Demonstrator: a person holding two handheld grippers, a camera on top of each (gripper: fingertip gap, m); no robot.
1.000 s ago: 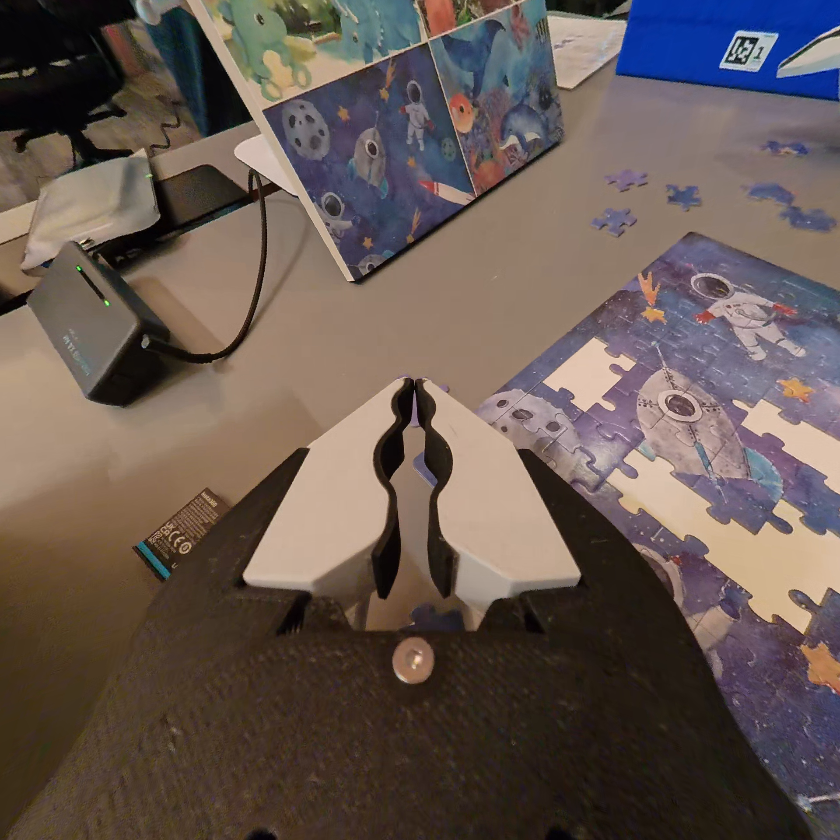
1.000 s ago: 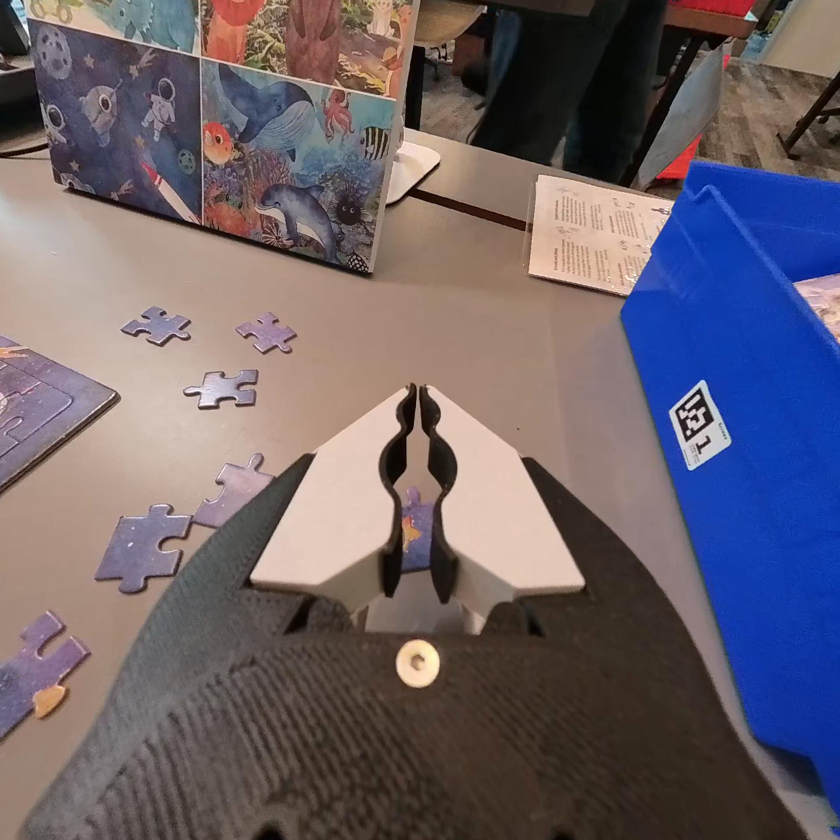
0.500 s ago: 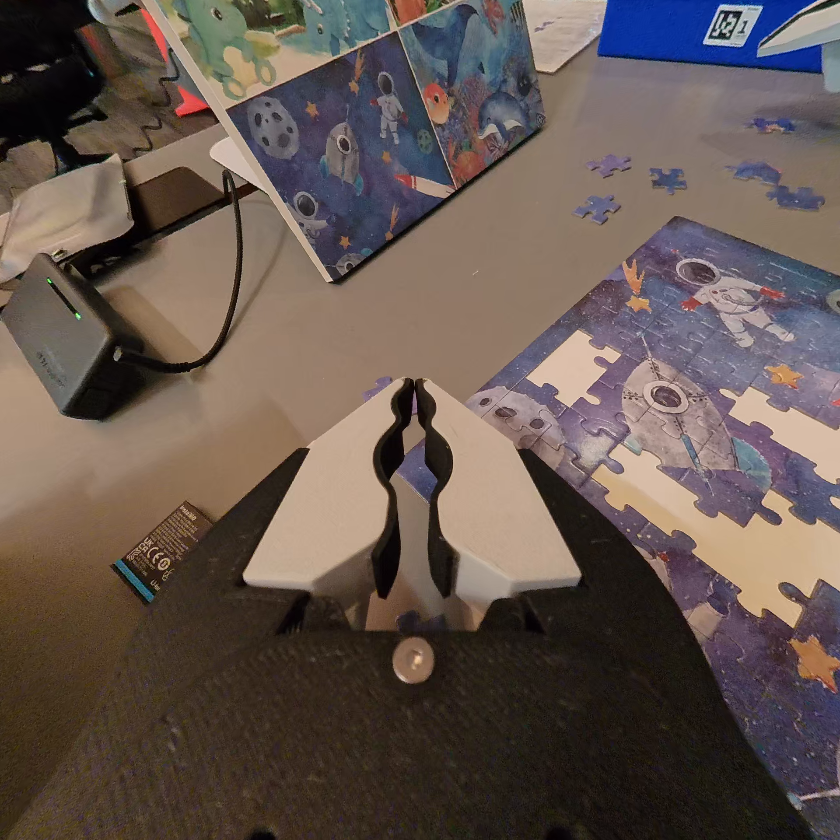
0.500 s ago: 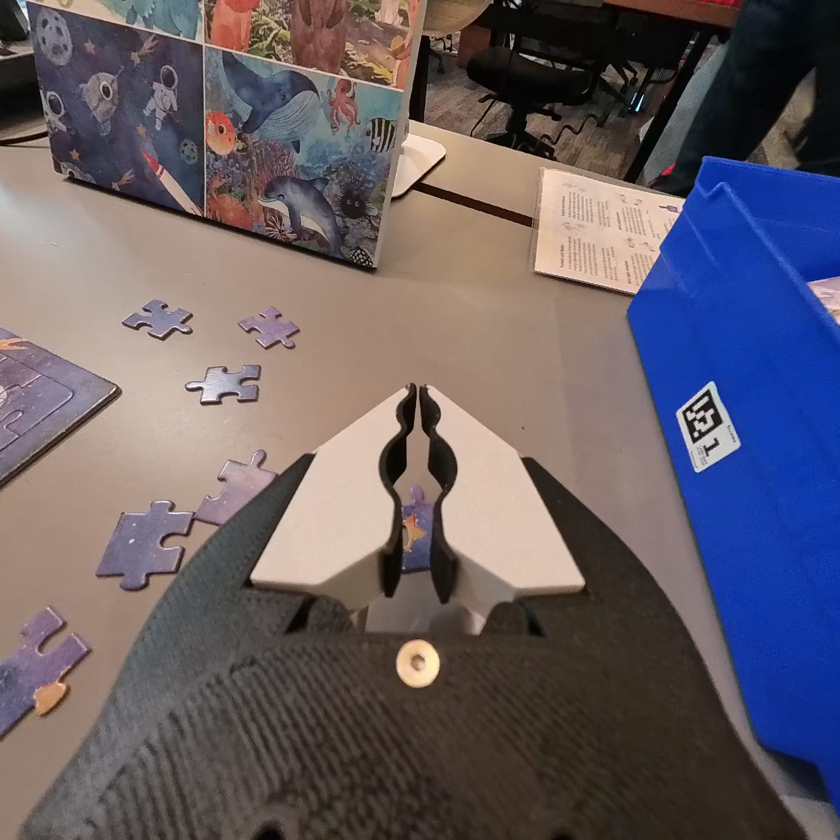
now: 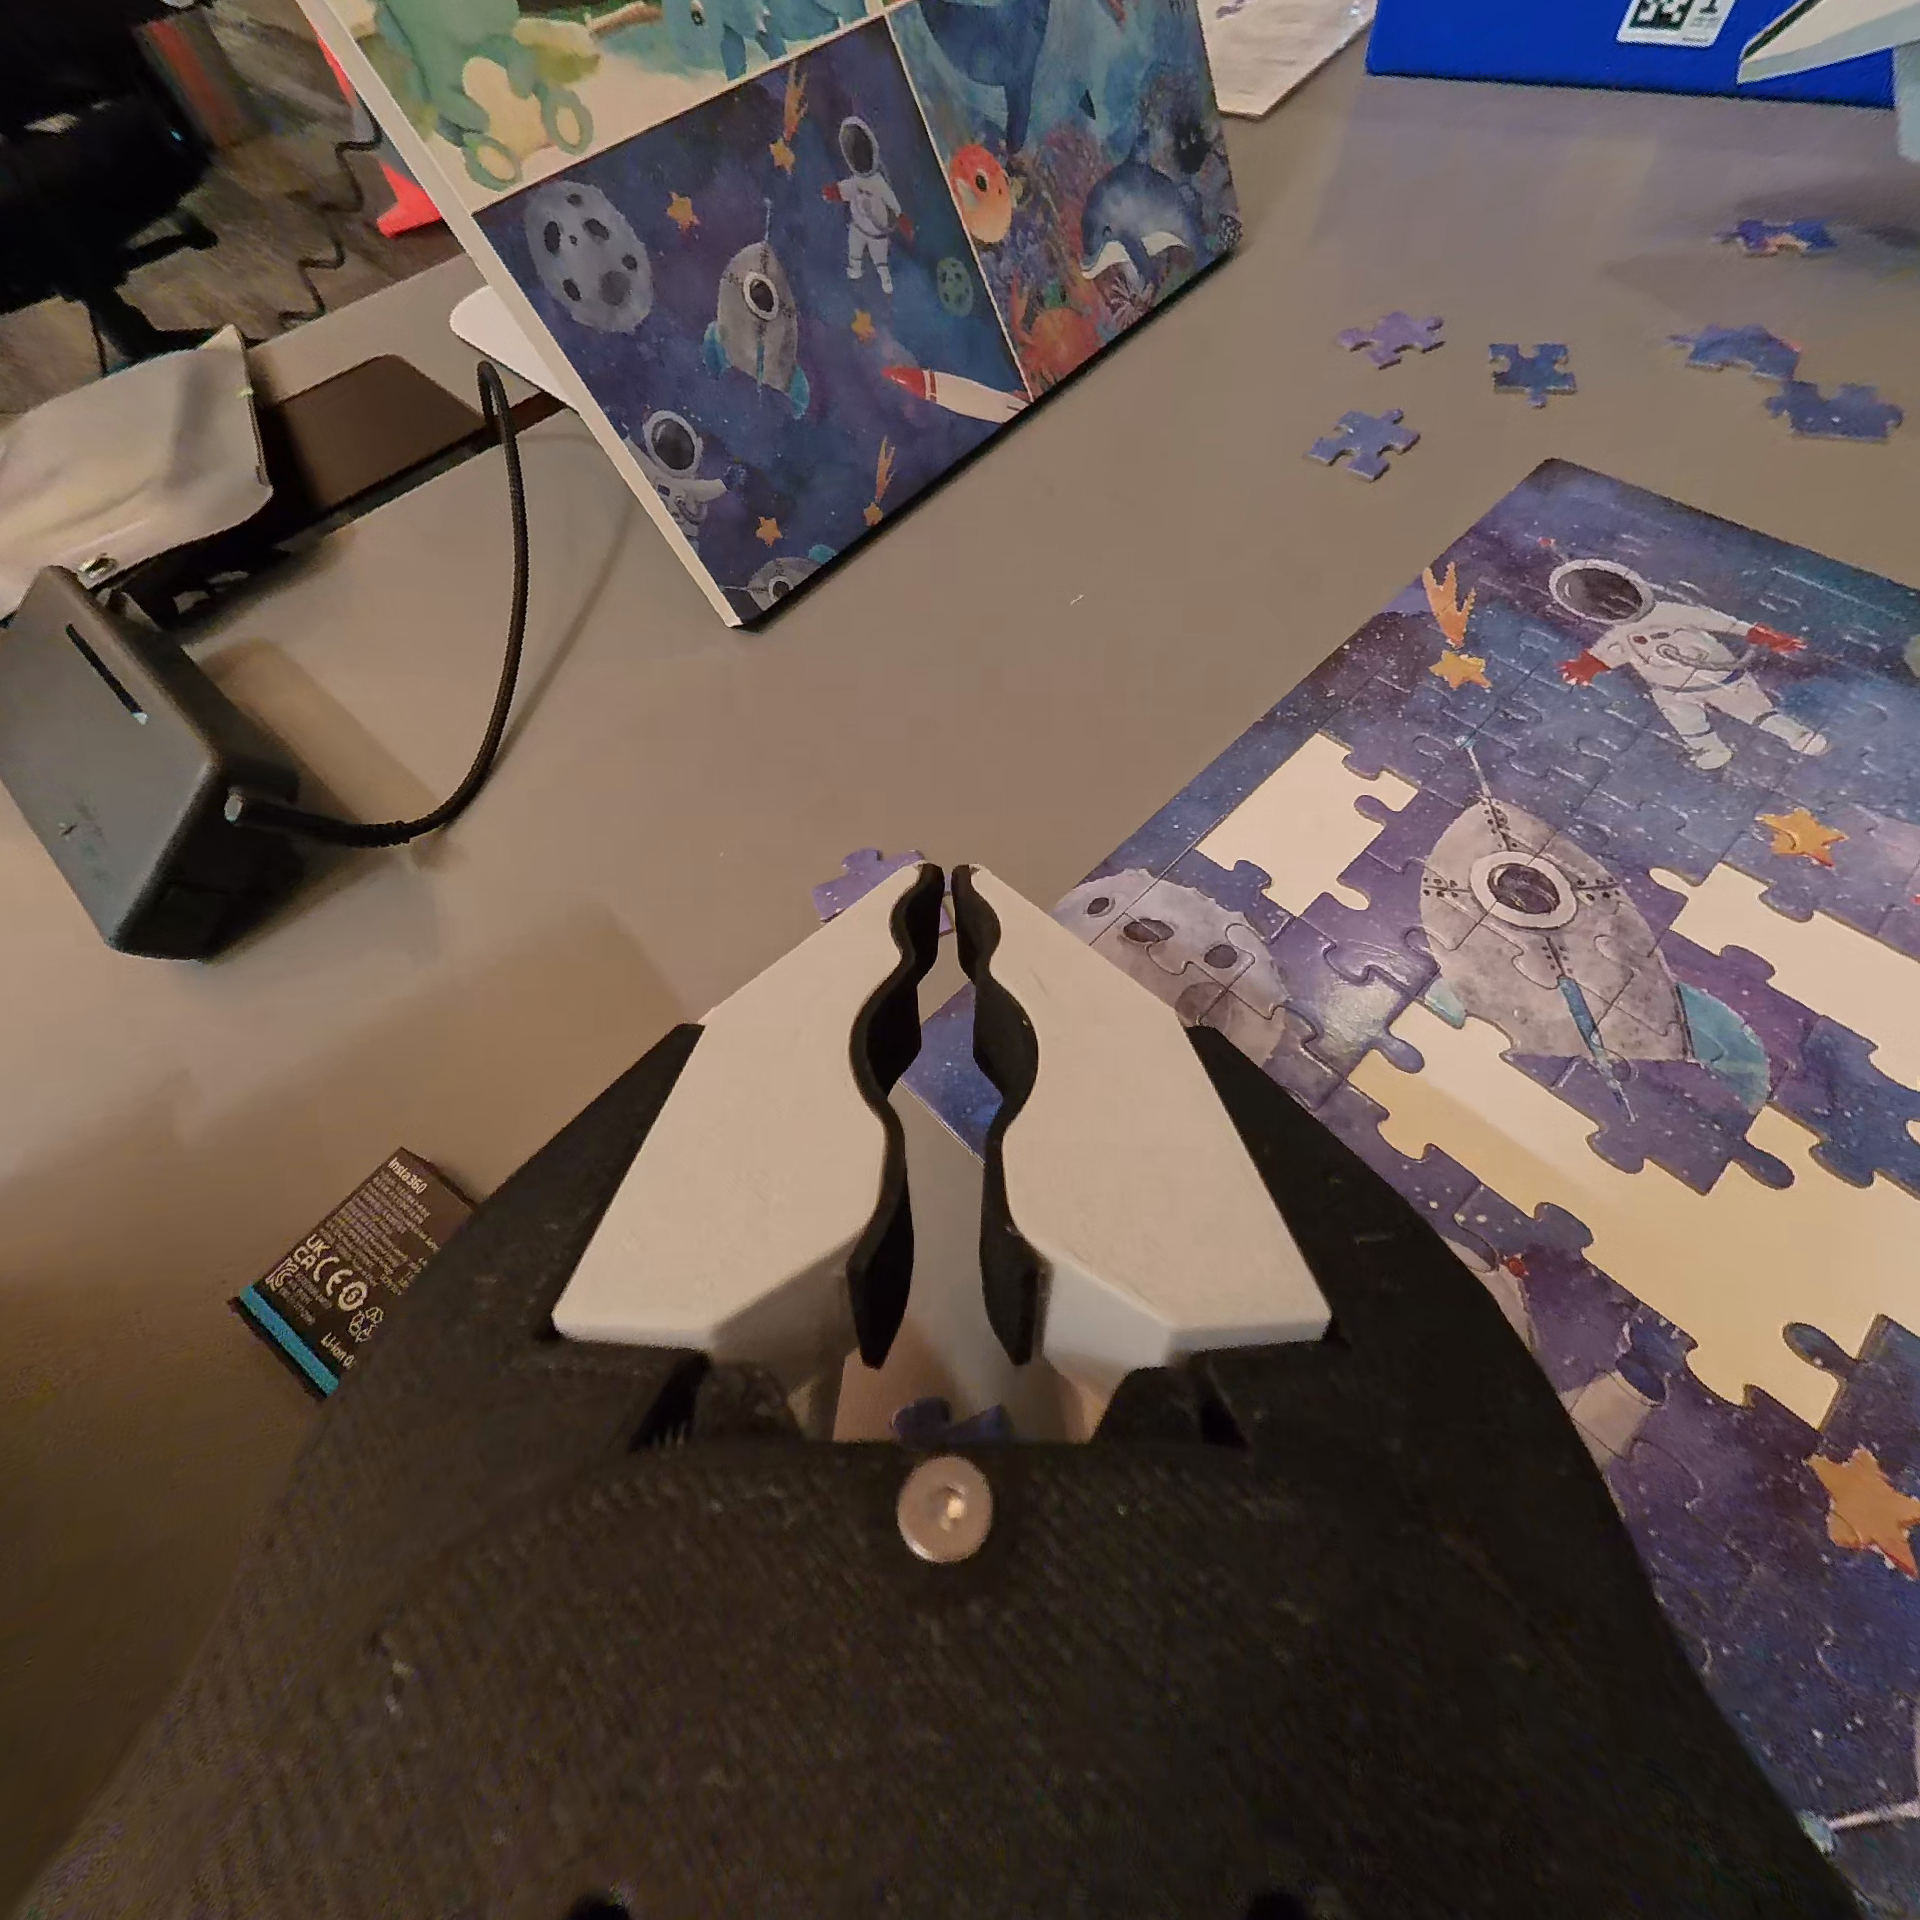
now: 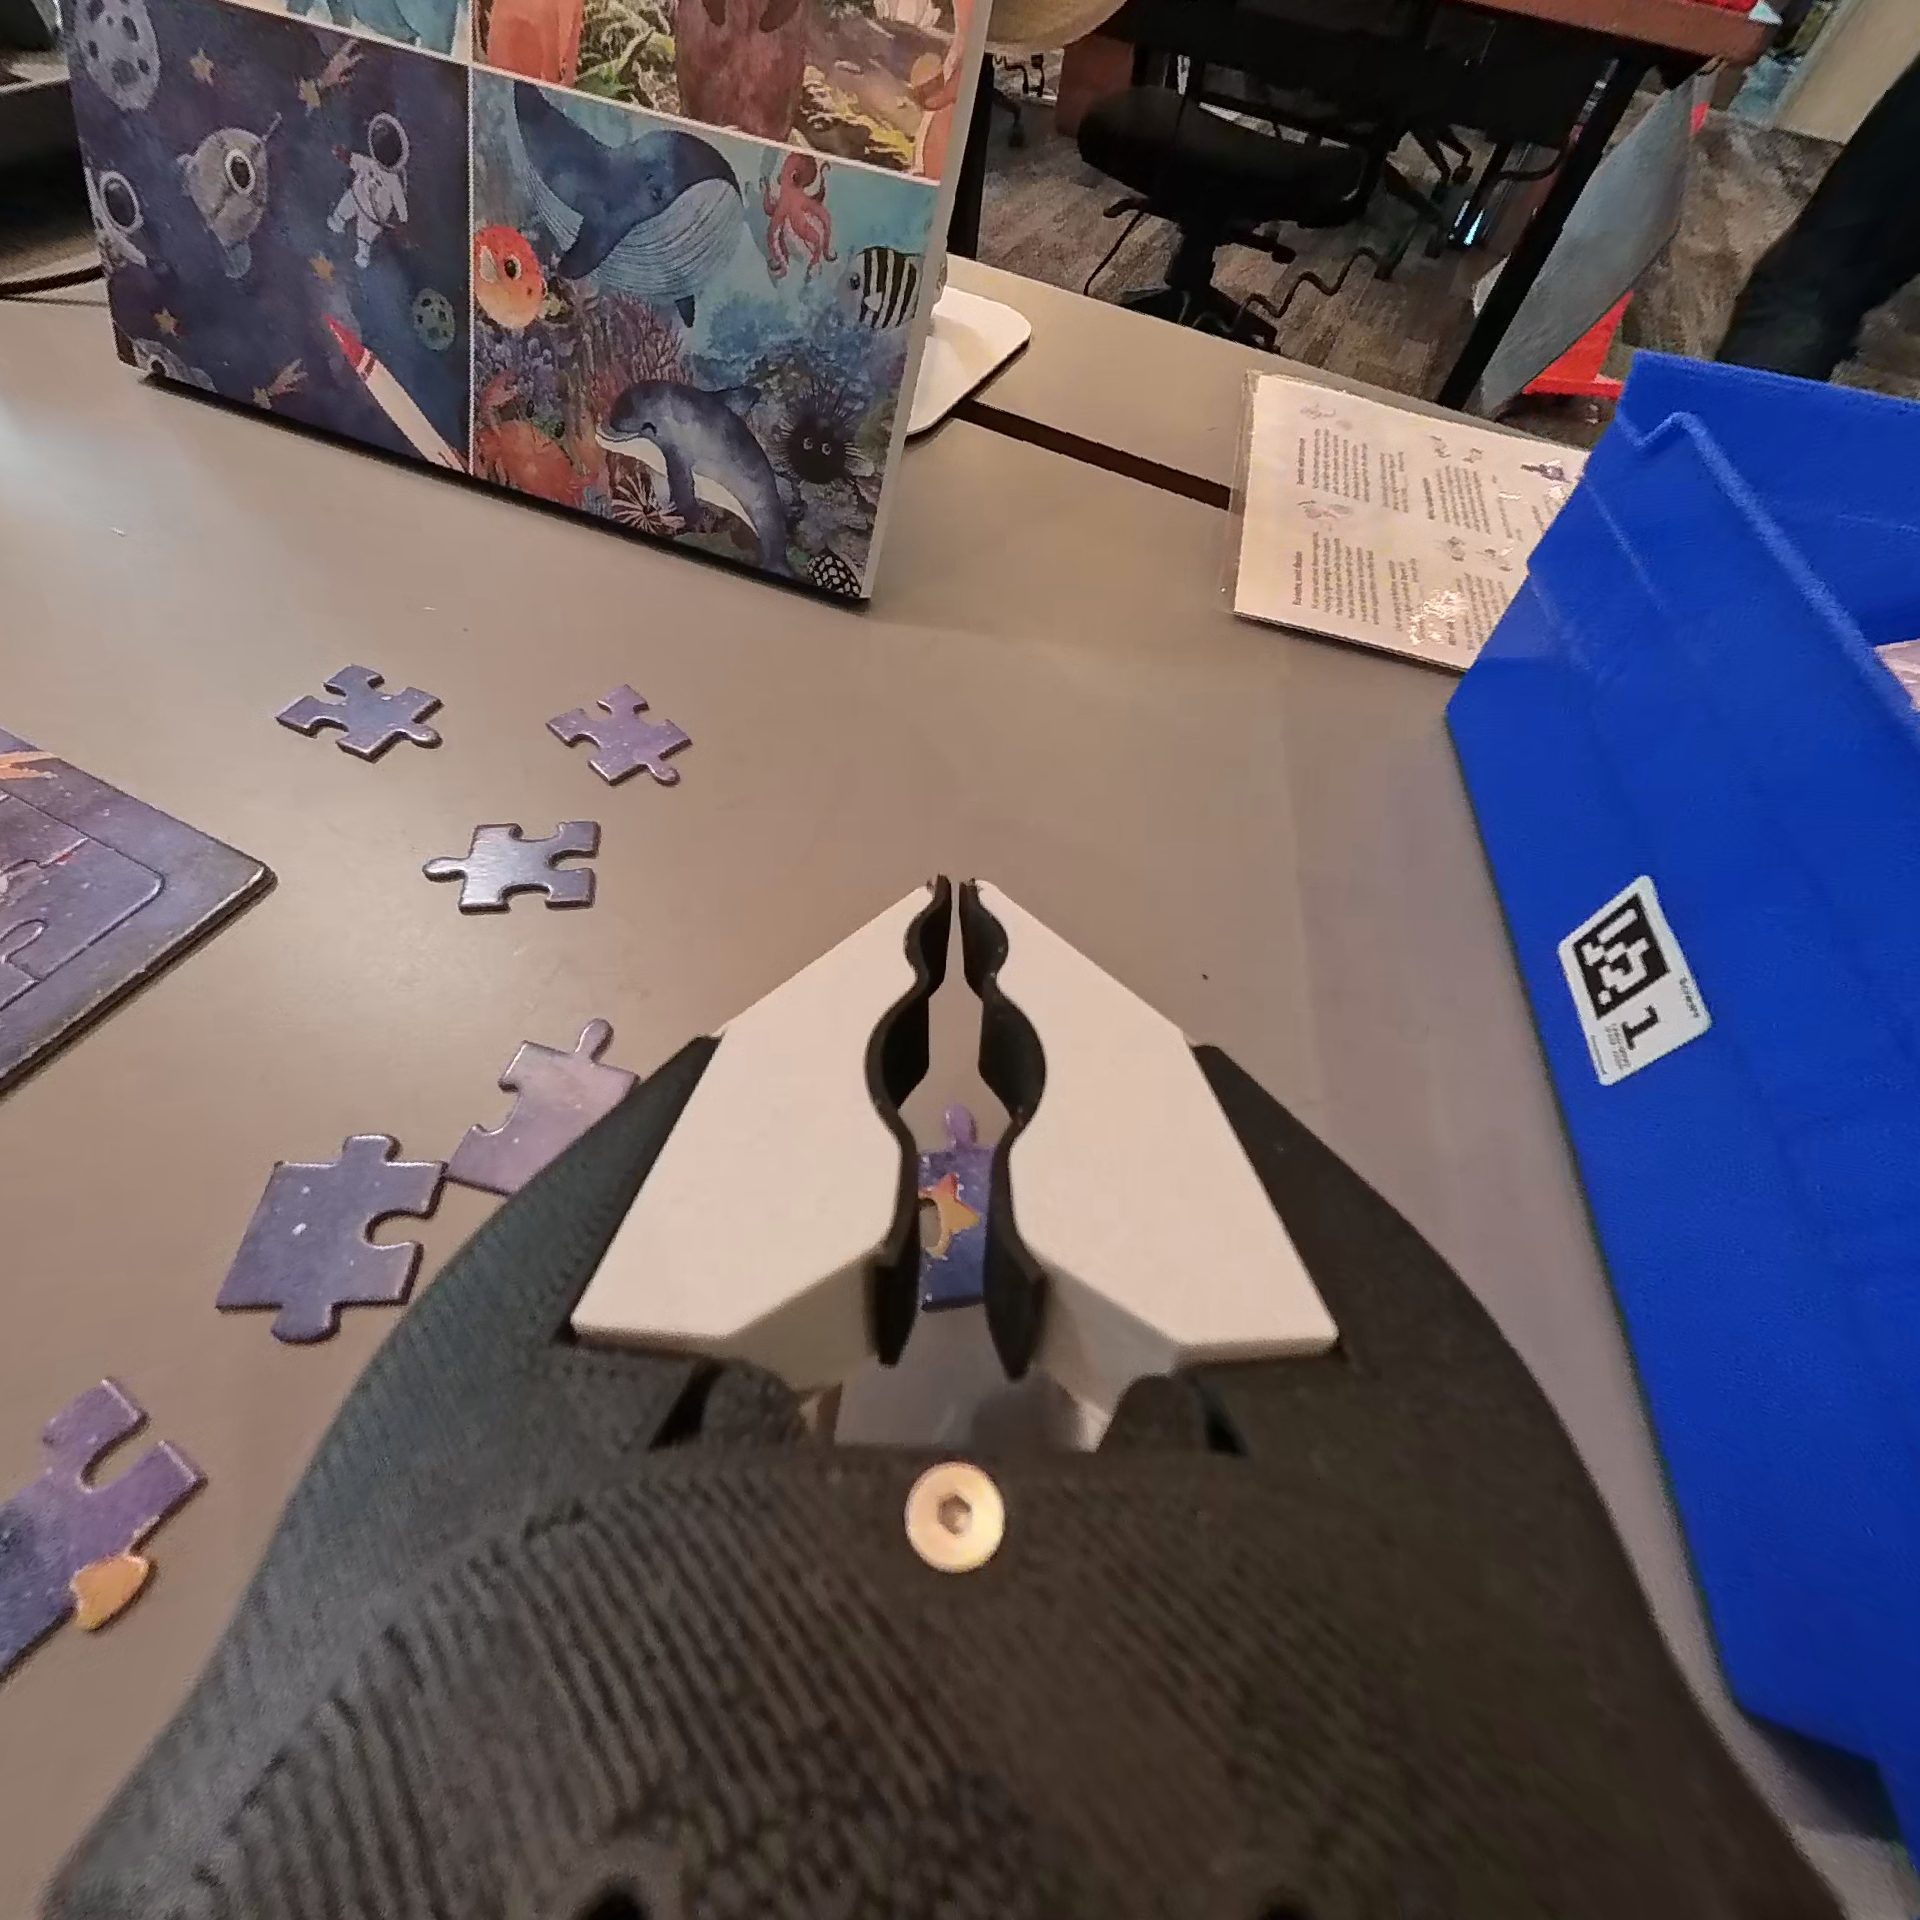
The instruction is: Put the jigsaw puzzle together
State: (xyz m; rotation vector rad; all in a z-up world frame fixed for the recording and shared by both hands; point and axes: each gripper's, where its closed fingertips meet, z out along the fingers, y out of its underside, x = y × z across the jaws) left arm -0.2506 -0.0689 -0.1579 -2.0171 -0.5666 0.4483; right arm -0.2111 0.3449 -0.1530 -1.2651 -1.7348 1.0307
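The space jigsaw puzzle (image 5: 1558, 935) lies flat on the grey table, with cream gaps where pieces are out. My left gripper (image 5: 948, 883) is shut, its tips at the puzzle's near left corner. A purple piece (image 5: 862, 878) lies on the table just left of the tips; I cannot tell if they touch. My right gripper (image 6: 954, 888) is shut and hovers over a blue piece with a gold star (image 6: 951, 1216), seen between the fingers. Several loose pieces (image 6: 520, 862) lie to its left, near the puzzle's corner (image 6: 104, 914).
The picture box (image 5: 831, 312) stands propped behind the puzzle and also shows in the right wrist view (image 6: 520, 260). A blue bin (image 6: 1714, 831) is close on the right, with a printed sheet (image 6: 1382, 540) behind it. A grey device (image 5: 114, 769) with a cable and a small black pack (image 5: 343, 1268) lie at the left. There is about 40 centimetres between the tips of the two grippers.
My left gripper has moved forward and a little right toward the box, so the purple piece now shows left of its tips. The right gripper barely moved. A person behind the table walked off right.
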